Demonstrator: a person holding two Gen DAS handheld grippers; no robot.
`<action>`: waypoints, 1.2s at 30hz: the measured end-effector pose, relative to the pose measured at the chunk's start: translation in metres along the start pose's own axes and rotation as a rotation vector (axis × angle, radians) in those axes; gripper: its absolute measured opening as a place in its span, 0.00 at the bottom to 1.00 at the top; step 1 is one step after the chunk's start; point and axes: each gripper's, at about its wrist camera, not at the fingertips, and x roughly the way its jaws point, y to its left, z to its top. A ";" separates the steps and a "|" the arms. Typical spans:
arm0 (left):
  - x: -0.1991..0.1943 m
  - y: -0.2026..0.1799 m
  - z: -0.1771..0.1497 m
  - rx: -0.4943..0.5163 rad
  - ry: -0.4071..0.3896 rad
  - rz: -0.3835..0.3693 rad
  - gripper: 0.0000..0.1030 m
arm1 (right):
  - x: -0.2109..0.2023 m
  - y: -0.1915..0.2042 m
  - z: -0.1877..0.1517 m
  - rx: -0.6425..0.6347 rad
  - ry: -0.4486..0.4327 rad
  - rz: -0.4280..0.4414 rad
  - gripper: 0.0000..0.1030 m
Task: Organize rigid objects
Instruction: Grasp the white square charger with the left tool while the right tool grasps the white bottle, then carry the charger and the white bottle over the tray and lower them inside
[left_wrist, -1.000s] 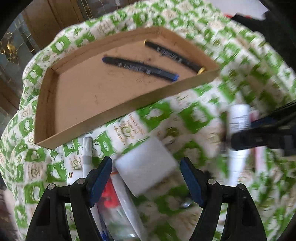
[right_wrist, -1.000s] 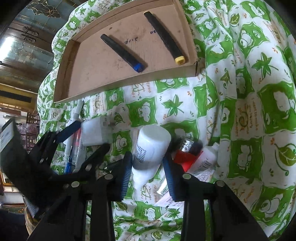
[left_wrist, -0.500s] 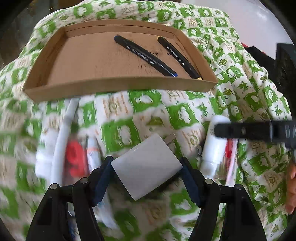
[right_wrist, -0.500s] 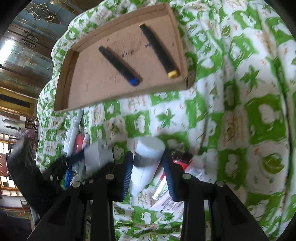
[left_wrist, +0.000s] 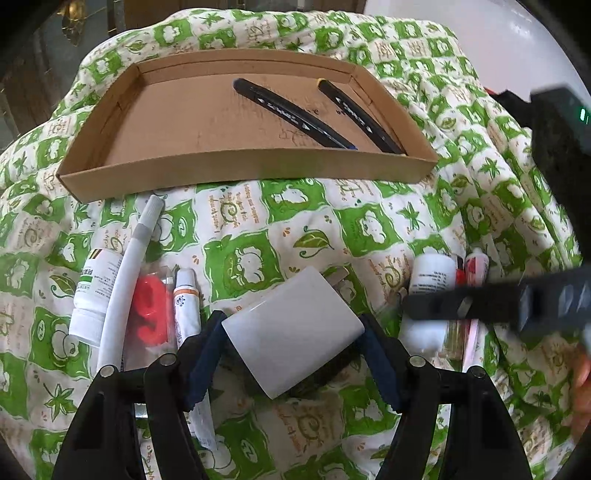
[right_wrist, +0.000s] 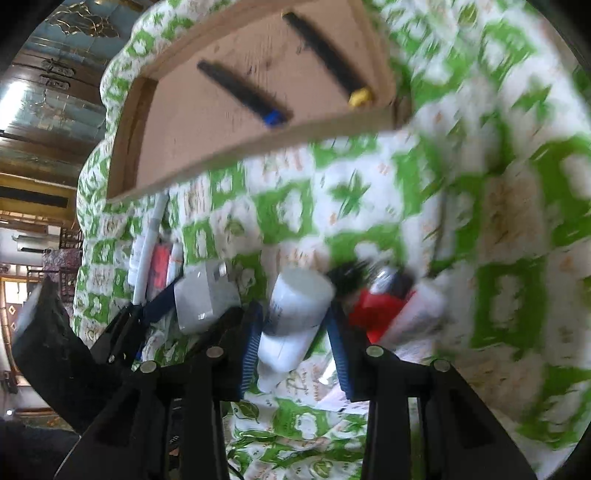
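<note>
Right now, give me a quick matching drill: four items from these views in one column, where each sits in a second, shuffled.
Items:
1. white charger
2. white bottle
3. blue-tipped marker
4. white pen

Places:
A. inside the cardboard tray
B. between the right gripper pads
C. on the quilt, left of the charger
D. between the left gripper pads

Pairs: 1-D, 2-B, 3-A, 4-C

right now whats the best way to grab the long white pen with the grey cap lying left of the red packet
Grip the long white pen with the grey cap across its bare middle barrel, from above, fingers straddling its width. It lies flat between the white bottle and red packet, so end-on approaches are crowded.
</note>
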 end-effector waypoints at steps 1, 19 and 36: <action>-0.001 0.003 0.001 -0.010 -0.005 -0.003 0.73 | 0.007 0.000 -0.002 0.006 0.023 0.009 0.35; -0.016 0.012 0.006 -0.081 -0.078 -0.042 0.73 | -0.031 0.000 0.008 0.009 -0.139 0.008 0.29; -0.030 0.009 0.006 -0.069 -0.118 -0.040 0.73 | -0.034 0.002 0.007 -0.010 -0.162 -0.003 0.29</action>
